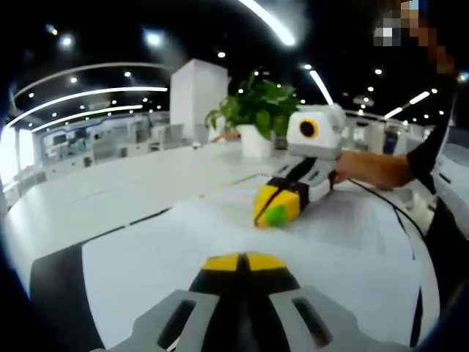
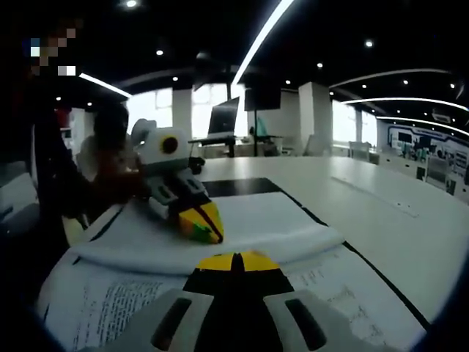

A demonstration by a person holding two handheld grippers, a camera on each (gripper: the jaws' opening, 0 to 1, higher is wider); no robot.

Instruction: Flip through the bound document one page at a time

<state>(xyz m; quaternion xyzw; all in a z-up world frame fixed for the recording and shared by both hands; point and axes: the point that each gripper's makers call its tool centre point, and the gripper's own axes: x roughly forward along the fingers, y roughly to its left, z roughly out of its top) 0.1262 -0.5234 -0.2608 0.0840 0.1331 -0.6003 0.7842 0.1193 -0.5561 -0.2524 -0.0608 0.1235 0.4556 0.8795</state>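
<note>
Paper is lying under your left gripper (image 1: pixel 242 262) in the left gripper view: the open, white bound document (image 1: pixel 183 257) is resting flat on the long white table (image 1: pixel 110 183), its pages spreading across the lower part of the picture. Your left gripper's two yellow-tipped jaws are sitting pressed together, nothing showing between them, just above the blank page. Across the document your right gripper (image 1: pixel 276 207) is coming in from the right, its yellow tips closed and touching the far page, a green patch showing at the tip. One leafy green plant in a white pot (image 1: pixel 256 117) is standing on the table behind it, beside one white square pillar (image 1: pixel 196 99).

In the right gripper view, your right gripper (image 2: pixel 234 262) is showing two jaws shut tight, tips meeting over a printed page of the document (image 2: pixel 117 301). One loose white page (image 2: pixel 242 231) is arching up in a soft roll across the middle of the document. Your left gripper (image 2: pixel 201 221) is resting its closed yellow tips on that raised page. One black mat (image 2: pixel 242 187) is lying under the document's far edge.
</note>
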